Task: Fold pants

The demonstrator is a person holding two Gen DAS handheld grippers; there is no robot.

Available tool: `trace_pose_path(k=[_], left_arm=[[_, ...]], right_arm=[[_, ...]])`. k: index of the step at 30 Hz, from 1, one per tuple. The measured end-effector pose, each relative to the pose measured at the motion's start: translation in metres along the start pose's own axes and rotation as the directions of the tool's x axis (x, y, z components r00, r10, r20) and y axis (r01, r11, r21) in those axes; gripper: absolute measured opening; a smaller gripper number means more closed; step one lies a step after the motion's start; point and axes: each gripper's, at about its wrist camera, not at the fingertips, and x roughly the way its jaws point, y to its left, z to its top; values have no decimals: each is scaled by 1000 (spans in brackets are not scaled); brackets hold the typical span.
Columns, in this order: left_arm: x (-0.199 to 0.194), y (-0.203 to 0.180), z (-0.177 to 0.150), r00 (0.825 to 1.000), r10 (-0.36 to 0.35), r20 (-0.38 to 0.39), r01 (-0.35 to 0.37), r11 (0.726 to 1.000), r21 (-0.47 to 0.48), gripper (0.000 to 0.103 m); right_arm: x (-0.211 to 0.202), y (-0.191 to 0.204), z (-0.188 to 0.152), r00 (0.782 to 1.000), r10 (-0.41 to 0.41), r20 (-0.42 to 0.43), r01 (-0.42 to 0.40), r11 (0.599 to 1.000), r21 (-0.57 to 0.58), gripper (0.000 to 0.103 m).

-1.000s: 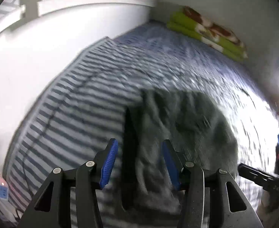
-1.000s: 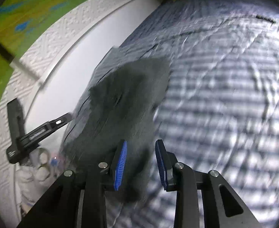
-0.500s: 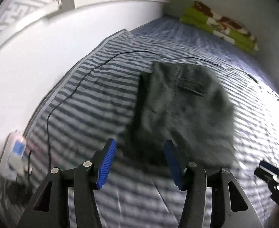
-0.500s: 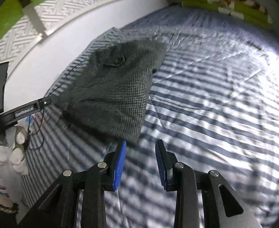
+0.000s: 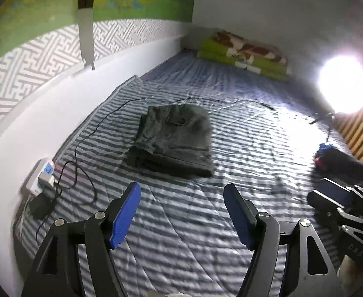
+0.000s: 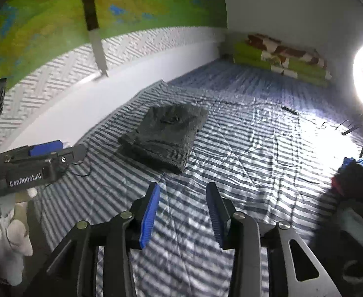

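Grey pants [image 5: 174, 138] lie folded into a compact rectangle on the blue-and-white striped bed sheet [image 5: 243, 148], a back pocket facing up. My left gripper [image 5: 182, 214] is open and held well short of them, nothing between its blue pads. In the right wrist view the same folded pants [image 6: 166, 133] lie ahead and a little left. My right gripper [image 6: 182, 210] is open and empty too, apart from the cloth. The left gripper's body [image 6: 35, 165] shows at the left edge of that view, held by a white-gloved hand [image 6: 5, 232].
A white power strip with a charger and black cable [image 5: 41, 180] lies by the wall at left. Folded green blankets [image 5: 245, 57] sit at the far end. A bright ring lamp on a tripod [image 5: 342, 86] stands right. A dark clothes pile [image 6: 354, 180] lies at right.
Both grippers have pulled back and up from the pants, which stay folded on the sheet. The right gripper's jaws have widened. The views now take in the whole bed.
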Motion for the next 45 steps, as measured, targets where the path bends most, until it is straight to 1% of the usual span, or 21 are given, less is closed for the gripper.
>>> trace_pose_path(k=[2,4,5,7,9,11,14,16,20,25,30,36,45], left_arm=[[-28,-13,-6,1000,1,19,-2,1000,17,80],[-56,-24,-12,999,2,45,-4,1000,25,86],[-72,-29,-16,999,-7,54,6,1000,20,88],[-93,-37,-21,998,-7,69,6,1000,17,88],[-115,-48,-31,996,8,87,-11,999,31,89],[-133,-53,-41,996,-1,91,-1,1000,21,91],[-163,-60,-61,995,-9,97,10,1000,-6,94],[-177,-63,-74,995,-16,94,18,1000,-25,95],[-204,-71,-106,996,-8,91,11,999,-36,96],[-222,-82,-138,998,-5,66,6,1000,-24,97],[-228,-95,-152,999,-6,54,6,1000,3,97],[-232,-100,-154,998,-2,59,2,1000,9,97],[-237,-89,-153,997,18,69,-18,1000,-3,97]], right_arm=[[-25,3,-4,1000,-4,19,4,1000,-2,47],[-49,6,-8,999,-12,41,13,1000,-9,58],[-61,8,-10,998,-23,50,24,1000,-11,60],[-83,11,-15,997,-32,66,33,999,-16,67],[-102,13,-20,997,-25,73,26,999,-18,68],[-115,14,-27,998,-19,68,20,1000,-14,68],[-139,16,-41,997,11,74,-10,1000,-7,68],[-151,18,-51,997,20,77,-20,1000,-8,68],[-170,25,-74,997,34,74,-34,999,-4,68],[-191,30,-105,997,16,72,-16,1000,-7,68],[-204,27,-127,997,-8,72,8,1000,2,68],[-207,21,-138,998,-4,63,2,1000,26,68],[-207,23,-141,998,7,67,-8,1000,25,68]])
